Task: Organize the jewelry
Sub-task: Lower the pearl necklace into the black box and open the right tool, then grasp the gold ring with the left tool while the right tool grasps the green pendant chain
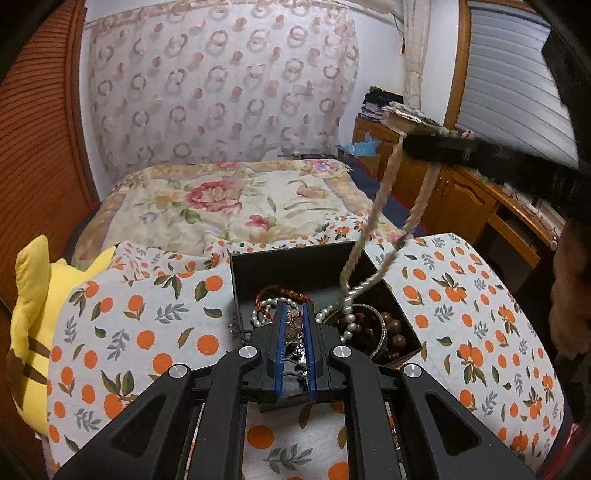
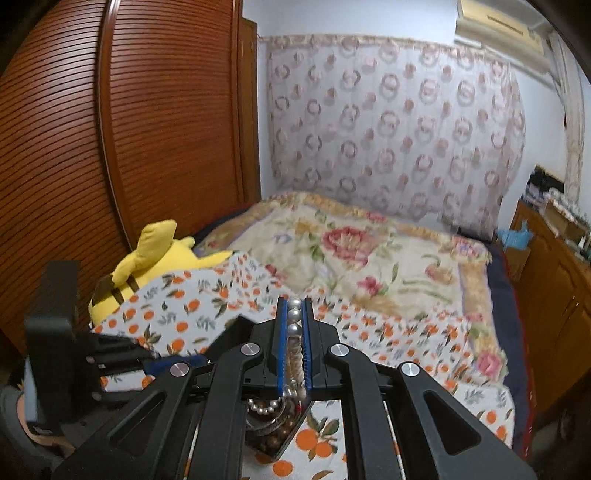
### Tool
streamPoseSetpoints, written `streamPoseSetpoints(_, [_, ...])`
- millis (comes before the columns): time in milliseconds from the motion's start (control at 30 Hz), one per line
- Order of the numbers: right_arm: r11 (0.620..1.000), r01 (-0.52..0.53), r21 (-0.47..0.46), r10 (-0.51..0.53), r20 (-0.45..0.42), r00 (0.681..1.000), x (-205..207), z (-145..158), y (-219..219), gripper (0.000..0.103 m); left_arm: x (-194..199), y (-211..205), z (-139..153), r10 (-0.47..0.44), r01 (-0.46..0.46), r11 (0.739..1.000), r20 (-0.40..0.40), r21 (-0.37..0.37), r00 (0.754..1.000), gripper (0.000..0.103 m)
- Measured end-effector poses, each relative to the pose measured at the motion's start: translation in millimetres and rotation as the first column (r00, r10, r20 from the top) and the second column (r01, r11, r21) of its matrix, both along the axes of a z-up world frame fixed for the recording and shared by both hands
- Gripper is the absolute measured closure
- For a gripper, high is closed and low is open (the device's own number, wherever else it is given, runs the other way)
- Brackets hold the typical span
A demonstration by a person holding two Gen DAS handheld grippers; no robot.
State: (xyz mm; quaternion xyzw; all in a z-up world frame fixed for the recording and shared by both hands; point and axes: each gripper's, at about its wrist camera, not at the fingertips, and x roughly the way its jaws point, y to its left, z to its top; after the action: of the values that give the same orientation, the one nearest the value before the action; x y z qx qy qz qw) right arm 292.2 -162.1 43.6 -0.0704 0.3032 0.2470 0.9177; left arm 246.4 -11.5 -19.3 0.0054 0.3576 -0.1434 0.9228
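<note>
right gripper [image 2: 294, 325] pinching the pearl necklace [image 1: 364, 242], strand hanging high so we draw it clear of the tangle | left gripper [image 1: 294, 325] pressed together on a thin chain in the black box [image 1: 295, 258], holding the rest down | box near centre on the orange-print cloth [image 1: 147, 314]

Orange-print cloth [image 1: 461, 295] spread in foreground. Yellow plush toy [image 1: 33, 325] with brown stripes lying at its left edge, beside slatted wooden wardrobe door [image 2: 166, 129]. Floral quilt [image 1: 229, 206] covering bed behind. Circle-patterned curtain [image 1: 221, 85] hung on far wall. Wooden cabinets [image 1: 454, 195] along right side, topped with what may be stacked clothes. Air conditioner [image 2: 498, 22] mounted high, upper right.
</note>
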Motion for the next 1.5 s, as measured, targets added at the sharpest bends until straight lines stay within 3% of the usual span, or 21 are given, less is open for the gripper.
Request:
streamPoseSetpoints(100, [1.000,-0.004,0.008,0.005,-0.025,1.000,0.3,-10.1,1.3,0.094,-1.5,0.1,2.2,0.002,-0.002,1.000,0.006,-0.003,1.000,0.089])
streamPoseSetpoints(167, [1.000,-0.005,0.013,0.006,-0.035,0.999,0.8,-14.8,2.0,0.094,-4.1,1.6,4.1,0.002,-0.002,1.000,0.014,-0.008,1.000,0.080])
streamPoseSetpoints(567, [0.999,-0.028,0.028,0.029,-0.062,0.998,-4.2,-25.9,1.8,0.093,-27.0,12.9,2.6,0.006,-0.007,1.000,0.031,0.019,0.999,0.070])
streamPoseSetpoints(633, [0.999,-0.026,0.028,0.028,-0.060,0.998,-4.9,-24.9,0.8,0.089,-31.6,14.3,1.2,0.006,-0.006,1.000,0.031,0.021,1.000,0.067])
streamPoseSetpoints(667, [0.999,-0.027,0.033,0.029,-0.059,0.998,-6.0,-24.5,-1.6,0.080,-35.0,15.9,0.2,0.005,-0.006,1.000,0.031,0.020,1.000,0.065])
streamPoseSetpoints(900, [0.998,-0.054,0.045,0.057,-0.056,0.997,-42.1,-33.7,-19.1,0.078,-57.2,23.2,-7.3,0.003,-0.003,1.000,0.029,0.005,1.000,0.064])
streamPoseSetpoints(1100, [0.995,-0.094,0.010,0.095,-0.099,0.991,-77.3,-62.2,-26.2,0.078,-72.0,21.4,-19.9,-0.011,0.011,1.000,0.012,0.003,1.000,0.061])
streamPoseSetpoints(1167, [0.994,-0.106,0.002,0.106,-0.127,0.986,-86.8,-76.1,-26.7,0.078,-75.5,20.7,-24.1,-0.017,0.017,1.000,0.006,0.005,1.000,0.051])
streamPoseSetpoints(1500, [0.987,-0.151,-0.050,0.137,-0.224,0.965,-105.3,-122.7,-23.6,0.078,-84.8,11.8,-46.3,-0.044,0.046,0.998,-0.034,0.045,0.998,0.027])
